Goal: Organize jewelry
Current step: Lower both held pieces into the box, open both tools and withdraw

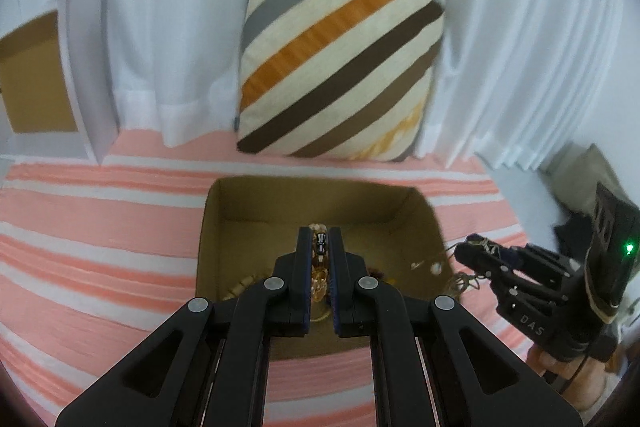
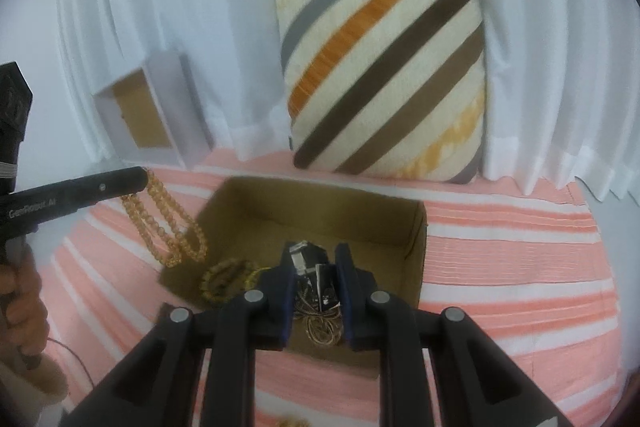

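On a pink-striped bedspread [image 1: 100, 227], we are clamping an amber bead necklace [image 2: 168, 223] in the left claw [image 1: 320, 251] and tangled chains [image 2: 320, 323] in the right claw [image 2: 314, 275], over the cardboard box [image 2: 416, 239]; both likely light, limp, snag-prone.

- The left gripper [image 1: 321, 247] points forward and down. Its two black fingers are squeezed close together. They pinch a string of amber beads [image 2: 168, 223], and the beads hang down in loops under the tip.
- The right gripper [image 2: 314, 267] points forward and down too. Its fingers are a little apart and pinch a small bunch of thin chains [image 2: 320, 323].
- A hand [image 2: 18, 291] holds the left gripper's handle from below.
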A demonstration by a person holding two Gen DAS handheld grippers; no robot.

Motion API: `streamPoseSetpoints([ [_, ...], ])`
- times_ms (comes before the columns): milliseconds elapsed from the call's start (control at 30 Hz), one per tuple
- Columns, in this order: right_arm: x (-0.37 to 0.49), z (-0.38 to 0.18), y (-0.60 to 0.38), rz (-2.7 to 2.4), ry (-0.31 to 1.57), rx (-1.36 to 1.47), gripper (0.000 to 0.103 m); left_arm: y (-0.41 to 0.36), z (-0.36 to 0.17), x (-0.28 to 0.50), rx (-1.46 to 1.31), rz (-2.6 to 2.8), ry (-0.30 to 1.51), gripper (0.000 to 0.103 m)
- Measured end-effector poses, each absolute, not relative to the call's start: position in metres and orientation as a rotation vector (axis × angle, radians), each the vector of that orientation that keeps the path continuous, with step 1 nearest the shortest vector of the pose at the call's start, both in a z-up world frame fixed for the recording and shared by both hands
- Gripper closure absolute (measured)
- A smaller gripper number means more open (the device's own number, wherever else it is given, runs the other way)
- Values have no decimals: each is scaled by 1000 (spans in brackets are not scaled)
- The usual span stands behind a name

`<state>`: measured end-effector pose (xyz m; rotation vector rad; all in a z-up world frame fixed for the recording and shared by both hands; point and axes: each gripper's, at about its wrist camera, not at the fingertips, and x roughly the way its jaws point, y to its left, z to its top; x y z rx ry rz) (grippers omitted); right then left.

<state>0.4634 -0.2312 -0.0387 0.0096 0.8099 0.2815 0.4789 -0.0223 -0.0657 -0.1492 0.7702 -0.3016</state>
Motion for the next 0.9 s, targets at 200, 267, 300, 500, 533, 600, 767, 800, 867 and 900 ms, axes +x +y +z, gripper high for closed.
streamPoseSetpoints([
  [200, 488, -74, -234, 263, 873, 7, 78, -25, -101, 496, -110, -249, 811, 73],
  [267, 491, -77, -237, 228, 867, 16, 39, -22, -105, 497, -116, -224, 810, 24],
  [300, 489, -76, -239, 216, 851, 22, 21, -18, -106, 492, -124, -203, 782, 13],
  [500, 471, -66, -246, 187, 780, 16, 20, -9, -108, 468, -112, -183, 773, 13],
  [533, 465, -64, -246, 182, 766, 14, 20, -9, -109, 465, -112, -182, 774, 13],
  [600, 451, -60, -246, 173, 735, 11, 20, -7, -110, 449, -107, -177, 774, 13],
  [767, 408, -51, -245, 180, 650, 21, 20, -8, -115, 410, -76, -156, 771, 12],
  [800, 401, -50, -244, 184, 647, 20, 20, -9, -116, 403, -71, -154, 773, 12],
  [867, 386, -49, -242, 184, 646, 15, 20, -10, -117, 391, -62, -150, 775, 12],
  [900, 380, -49, -241, 181, 644, 13, 20, -10, -117, 385, -58, -148, 775, 12],
])
